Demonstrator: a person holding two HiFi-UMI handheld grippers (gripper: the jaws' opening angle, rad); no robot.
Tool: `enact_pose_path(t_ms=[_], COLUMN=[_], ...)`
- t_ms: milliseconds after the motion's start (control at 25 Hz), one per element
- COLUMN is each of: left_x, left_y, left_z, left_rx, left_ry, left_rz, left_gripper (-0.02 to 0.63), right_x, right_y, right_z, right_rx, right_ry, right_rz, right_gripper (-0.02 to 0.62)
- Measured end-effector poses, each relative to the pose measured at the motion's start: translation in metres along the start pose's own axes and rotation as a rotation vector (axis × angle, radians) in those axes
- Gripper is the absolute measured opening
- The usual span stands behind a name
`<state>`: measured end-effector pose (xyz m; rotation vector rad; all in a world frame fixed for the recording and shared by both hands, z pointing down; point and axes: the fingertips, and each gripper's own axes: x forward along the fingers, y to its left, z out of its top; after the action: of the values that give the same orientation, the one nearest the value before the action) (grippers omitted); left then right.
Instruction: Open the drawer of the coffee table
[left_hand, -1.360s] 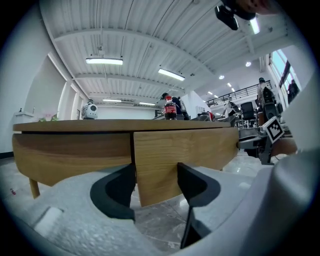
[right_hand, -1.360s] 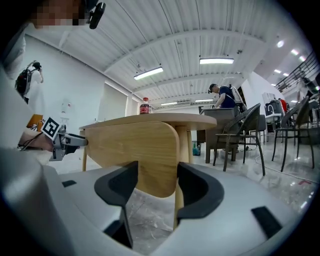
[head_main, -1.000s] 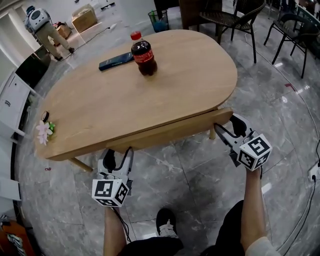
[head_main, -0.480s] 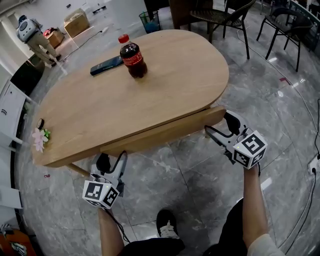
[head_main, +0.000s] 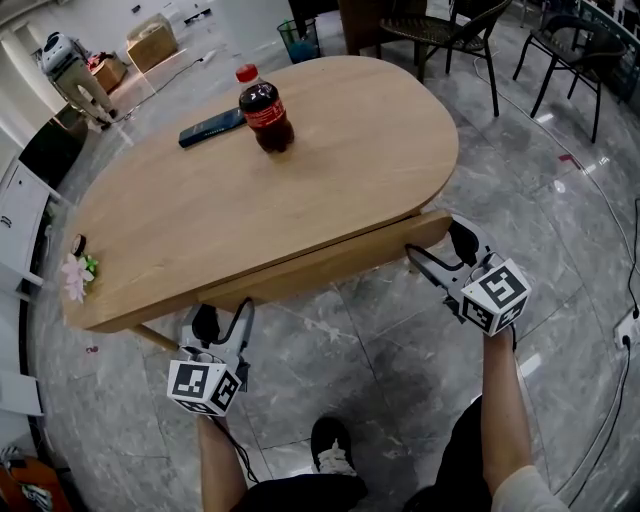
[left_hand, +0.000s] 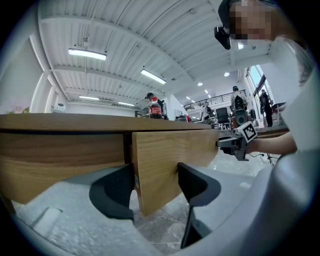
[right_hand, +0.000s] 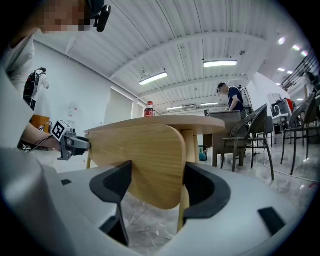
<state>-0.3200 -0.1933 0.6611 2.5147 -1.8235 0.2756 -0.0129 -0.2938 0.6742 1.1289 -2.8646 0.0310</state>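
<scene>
Left tongs (head_main: 225, 316) clench the drawer front (head_main: 330, 265), pulled slightly out; right tongs (head_main: 437, 246), just opened, straddle its other end.

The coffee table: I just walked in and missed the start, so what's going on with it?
A person holds a gripper at each end of the coffee table's drawer front, which stands slightly out. The left gripper is clamped on its left end. The right gripper's jaws have just been opening and now straddle the right end without pressing. A cola bottle and a phone sit on top.
</scene>
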Motion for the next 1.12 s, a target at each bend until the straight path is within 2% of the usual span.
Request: enact_pose_path(t_ms=[1120], left_x=[-0.033], left_y=[-0.023], left_z=[-0.005], left_rx=[-0.032], left_ry=[0.036], left_rz=[0.014], left_gripper=[0.268], right_x=[-0.036], right_y=[0.021], right_z=[-0.006], right_rx=[-0.012], right_ry=[0.032], right_rz=[0.012], right_gripper=[0.324])
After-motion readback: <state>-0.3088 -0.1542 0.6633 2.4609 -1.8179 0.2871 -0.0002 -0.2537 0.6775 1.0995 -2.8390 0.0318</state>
